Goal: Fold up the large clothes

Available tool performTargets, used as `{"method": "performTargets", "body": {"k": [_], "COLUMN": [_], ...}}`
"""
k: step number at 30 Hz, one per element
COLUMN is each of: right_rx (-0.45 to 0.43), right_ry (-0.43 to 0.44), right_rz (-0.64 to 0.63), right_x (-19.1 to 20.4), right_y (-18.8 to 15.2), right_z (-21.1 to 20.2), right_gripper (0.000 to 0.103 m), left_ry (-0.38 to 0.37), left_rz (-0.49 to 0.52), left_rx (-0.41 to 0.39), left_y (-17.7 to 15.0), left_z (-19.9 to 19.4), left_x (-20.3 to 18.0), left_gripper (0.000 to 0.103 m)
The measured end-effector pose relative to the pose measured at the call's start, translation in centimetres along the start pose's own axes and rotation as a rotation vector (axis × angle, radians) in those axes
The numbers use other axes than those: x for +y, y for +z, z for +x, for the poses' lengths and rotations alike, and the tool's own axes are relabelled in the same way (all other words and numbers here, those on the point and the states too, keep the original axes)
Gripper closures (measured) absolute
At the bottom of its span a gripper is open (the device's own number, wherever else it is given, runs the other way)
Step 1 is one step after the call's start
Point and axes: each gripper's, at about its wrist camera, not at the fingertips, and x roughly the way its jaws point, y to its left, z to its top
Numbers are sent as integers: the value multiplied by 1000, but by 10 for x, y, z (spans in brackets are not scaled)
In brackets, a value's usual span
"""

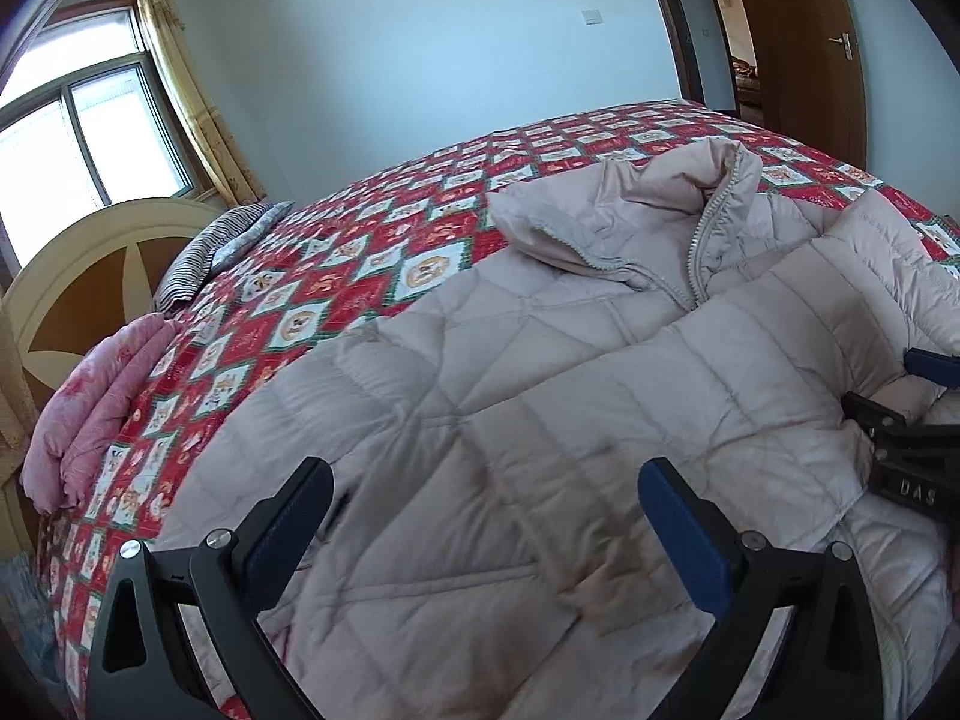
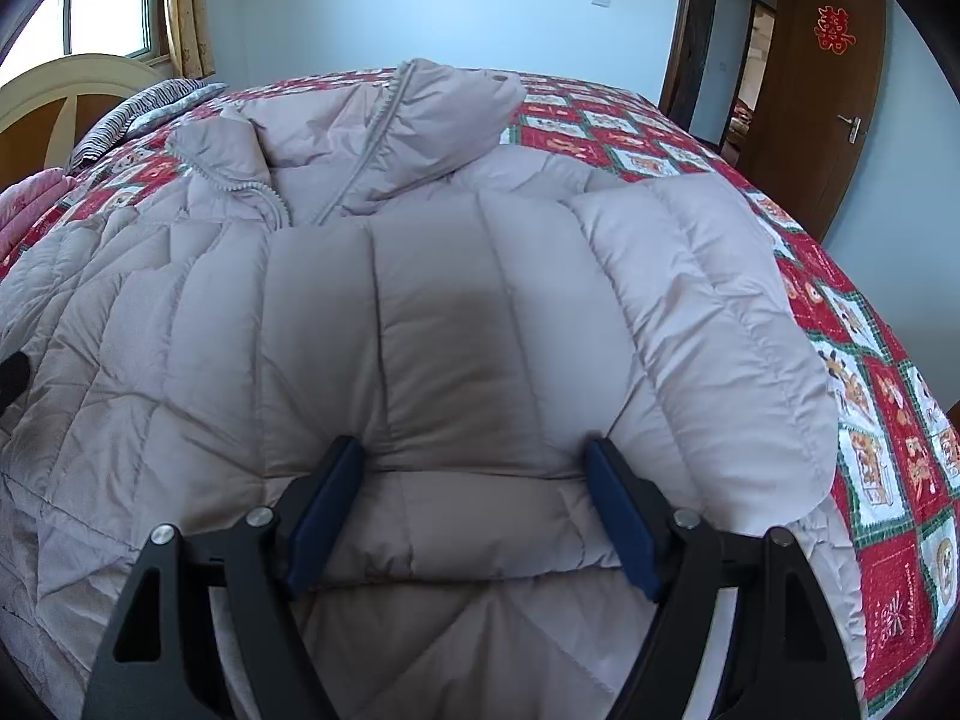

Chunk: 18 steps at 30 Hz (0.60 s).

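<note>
A large pale pink-beige quilted puffer coat [image 1: 540,372] lies spread on the bed, collar and open zipper [image 1: 696,240] toward the far side. My left gripper [image 1: 486,510] is open and empty, hovering over the coat's left front panel. My right gripper [image 2: 474,480] is open, its fingers on either side of the cuff end of a sleeve [image 2: 480,330] folded across the coat's front. The right gripper also shows at the right edge of the left wrist view [image 1: 912,450].
The bed has a red patchwork quilt [image 1: 336,276]. A folded pink blanket [image 1: 102,408] and a striped pillow [image 1: 210,252] lie by the headboard [image 1: 78,276] on the left. An open brown door [image 2: 834,90] stands beyond the bed's far right corner.
</note>
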Motion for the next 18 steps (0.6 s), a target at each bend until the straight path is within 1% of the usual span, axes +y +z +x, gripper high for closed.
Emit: {"method": "performTargets", "body": {"k": [2,6,8,10,13,15,18], "right_rx": [-2,-5,-8,-10,-14,-15,-16], "right_ry": [2,-1,0,-1,-9,-12,-14], "right_rz": [3,1,2,0,-5,-8,-8], "right_x": [0,1,0,0,1,2,2], "right_y": [-1,0,-1,-1,-1,-1,-1], "right_z": [-1,-2,-2,-3,-3,-3,-4], "right_gripper": [23,23,23,23,23,23,22], "left_ry": [25,128,198,291,381,400,405], "left_rz": [-11,-77,-120,-163,-246,-315,-404], "left_rx": [-1,24,57,88,138,175,225], "left_y": [-14,-58,-85,-115,-158,-183,-209], "left_z": [-9,-24,-28,-35,-46,-51,-48], "left_x": [26,98,140,183,239,271,299], "left_gripper": [1,1,1,1,1,1,1]}}
